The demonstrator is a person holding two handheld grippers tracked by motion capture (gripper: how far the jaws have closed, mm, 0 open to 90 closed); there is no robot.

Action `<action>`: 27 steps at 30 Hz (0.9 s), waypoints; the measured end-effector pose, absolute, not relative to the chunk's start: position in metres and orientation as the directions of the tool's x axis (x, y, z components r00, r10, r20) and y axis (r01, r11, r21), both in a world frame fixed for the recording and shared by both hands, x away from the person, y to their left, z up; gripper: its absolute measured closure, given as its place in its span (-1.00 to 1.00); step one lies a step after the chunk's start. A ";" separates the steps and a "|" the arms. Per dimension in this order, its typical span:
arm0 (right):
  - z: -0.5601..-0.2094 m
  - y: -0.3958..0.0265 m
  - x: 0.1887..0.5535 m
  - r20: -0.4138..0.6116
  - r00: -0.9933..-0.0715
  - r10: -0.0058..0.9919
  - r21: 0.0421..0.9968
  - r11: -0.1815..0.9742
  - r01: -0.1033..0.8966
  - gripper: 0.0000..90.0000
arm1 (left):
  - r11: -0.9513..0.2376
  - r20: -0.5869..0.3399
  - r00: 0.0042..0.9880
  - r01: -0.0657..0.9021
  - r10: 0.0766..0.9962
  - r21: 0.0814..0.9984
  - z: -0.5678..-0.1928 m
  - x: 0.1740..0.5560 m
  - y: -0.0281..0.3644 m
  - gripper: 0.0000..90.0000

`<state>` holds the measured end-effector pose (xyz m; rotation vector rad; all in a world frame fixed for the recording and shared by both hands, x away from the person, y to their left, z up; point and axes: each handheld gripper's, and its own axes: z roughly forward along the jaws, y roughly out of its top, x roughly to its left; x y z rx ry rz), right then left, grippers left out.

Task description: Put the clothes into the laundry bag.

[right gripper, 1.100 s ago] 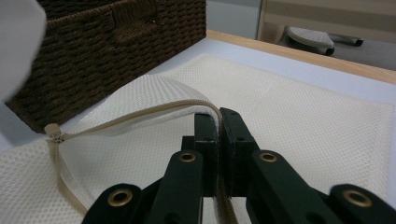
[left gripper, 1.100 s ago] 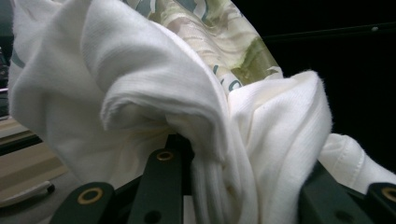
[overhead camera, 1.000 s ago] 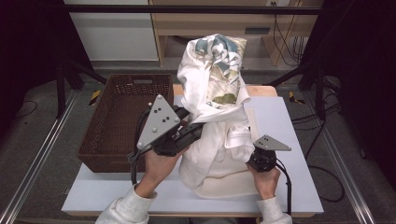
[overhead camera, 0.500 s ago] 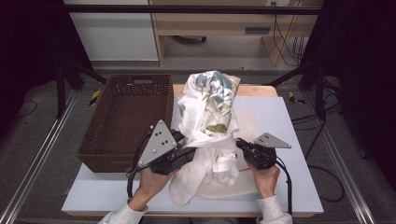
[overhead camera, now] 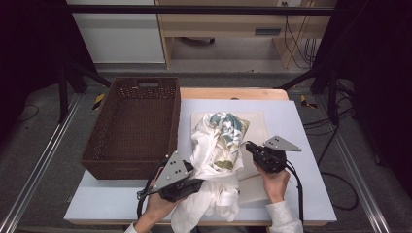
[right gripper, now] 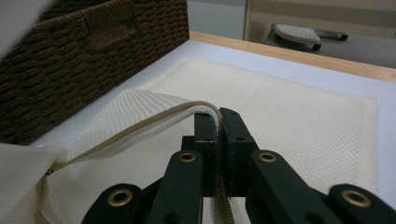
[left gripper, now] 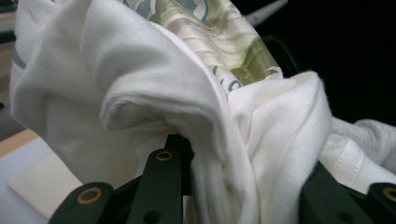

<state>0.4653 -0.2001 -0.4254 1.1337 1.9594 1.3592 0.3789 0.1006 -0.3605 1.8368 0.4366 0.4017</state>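
The right gripper [right gripper: 219, 116] is clamped tight on the zipped edge of a cream mesh laundry bag [right gripper: 299, 116], the zipper strip pinched between its two black jaws and lifted a little off the rest of the bag. In the high view this gripper [overhead camera: 248, 147] sits at the bag's right-hand opening, with the bag [overhead camera: 257, 124] lying flat on the pale blue table [overhead camera: 301, 145] just beside the basket.

The left gripper [left gripper: 233, 154] has a thick wad of white shirt [left gripper: 140, 84] bunched between its jaws, which stand partly apart with the cloth packed in the gap and folding over them. From above, this gripper [overhead camera: 197, 184] is low near the front edge of the table, and the shirt [overhead camera: 214, 160] runs from it up across the bag toward the right gripper, its green and teal print showing at the far end. The lower part of the shirt spills in a heap at the table's front edge, between the person's two hands.

A dark brown woven basket [overhead camera: 133, 126] stands on the left of the table, its near wall close to the left gripper.
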 end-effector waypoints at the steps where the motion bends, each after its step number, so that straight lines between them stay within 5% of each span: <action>1: -0.425 -0.200 0.466 0.059 -0.530 0.846 0.923 0.155 0.351 0.92 | -0.290 0.049 0.876 0.105 0.479 0.951 -0.365 0.379 0.100 0.53; 27: -0.427 -0.205 0.469 0.037 -0.511 0.859 0.924 0.165 0.344 0.92 | -0.548 -0.055 0.922 0.275 0.383 0.790 -0.430 0.402 0.066 0.52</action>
